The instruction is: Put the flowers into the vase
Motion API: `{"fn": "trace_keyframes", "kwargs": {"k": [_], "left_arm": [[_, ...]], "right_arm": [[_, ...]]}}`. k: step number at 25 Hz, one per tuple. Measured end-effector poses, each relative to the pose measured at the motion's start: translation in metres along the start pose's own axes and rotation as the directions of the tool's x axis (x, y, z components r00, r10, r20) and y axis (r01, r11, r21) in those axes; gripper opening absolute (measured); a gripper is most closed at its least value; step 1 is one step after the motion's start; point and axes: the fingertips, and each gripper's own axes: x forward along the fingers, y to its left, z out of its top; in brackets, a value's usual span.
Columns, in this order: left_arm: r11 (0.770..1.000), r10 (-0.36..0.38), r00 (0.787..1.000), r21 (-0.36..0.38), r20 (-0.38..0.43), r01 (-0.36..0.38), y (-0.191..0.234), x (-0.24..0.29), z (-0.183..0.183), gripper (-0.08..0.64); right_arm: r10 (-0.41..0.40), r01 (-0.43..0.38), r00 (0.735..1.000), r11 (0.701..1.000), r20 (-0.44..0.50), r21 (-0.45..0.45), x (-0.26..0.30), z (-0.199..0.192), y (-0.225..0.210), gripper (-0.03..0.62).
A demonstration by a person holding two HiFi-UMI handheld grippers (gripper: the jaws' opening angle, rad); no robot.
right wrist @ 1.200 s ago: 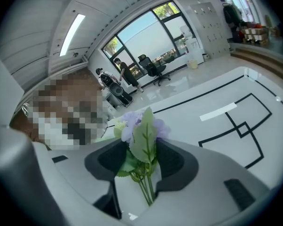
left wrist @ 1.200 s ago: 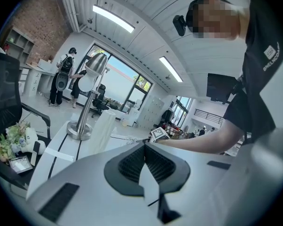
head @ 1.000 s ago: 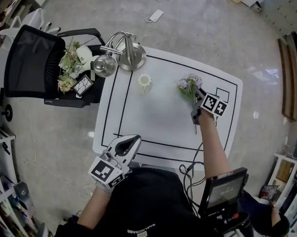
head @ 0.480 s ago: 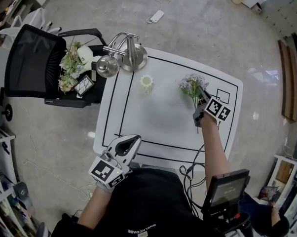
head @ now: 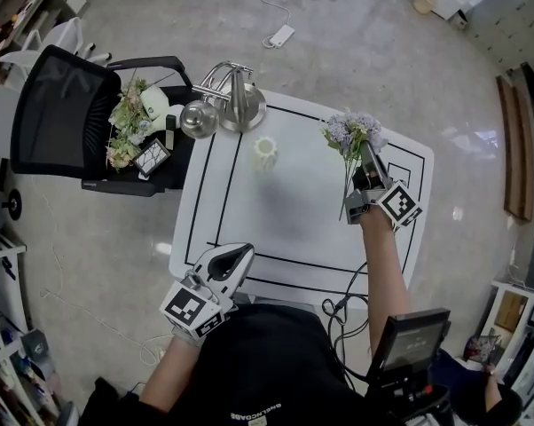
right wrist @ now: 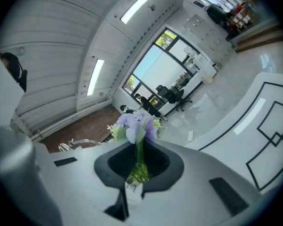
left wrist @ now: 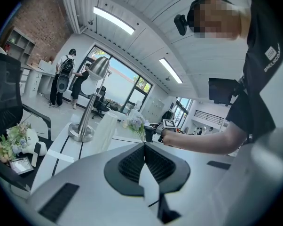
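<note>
Your right gripper [head: 365, 161] has just clamped shut on the flowers [head: 350, 134]; the vase [head: 264, 151], far left, stands empty. Left gripper [head: 232, 259]: jaws together, holding nothing.

R gripper [right wrist: 139, 172] just closed; fingers [right wrist: 114, 163] clamp purple flowers [right wrist: 137, 125] by stems.
</note>
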Motion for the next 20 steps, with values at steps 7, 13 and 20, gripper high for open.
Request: {"fn": "trace_keyframes", "kwargs": {"k": [7, 13, 20], "left_arm": [[1.0, 0.015, 0.999, -0.003, 0.03, -0.015, 0.007, -0.002, 0.011, 0.005], [0.999, 0.032, 0.997, 0.038, 0.067, -0.035, 0.022, 0.0, 0.034, 0.005], [0.996, 0.049, 0.993, 0.072, 0.103, -0.057, 0.036, -0.001, 0.059, 0.005]], "right_arm": [[0.213, -0.214, 0.971, 0.977, 0.105, -0.001, 0.021, 0.037, 0.084, 0.034], [0.376, -0.38, 0.912, 0.925, 0.164, -0.006, 0.042, 0.054, 0.162, 0.034], [0.544, -0.549, 0.814, 0.835, 0.206, -0.037, 0.06, 0.074, 0.247, 0.032]]}}
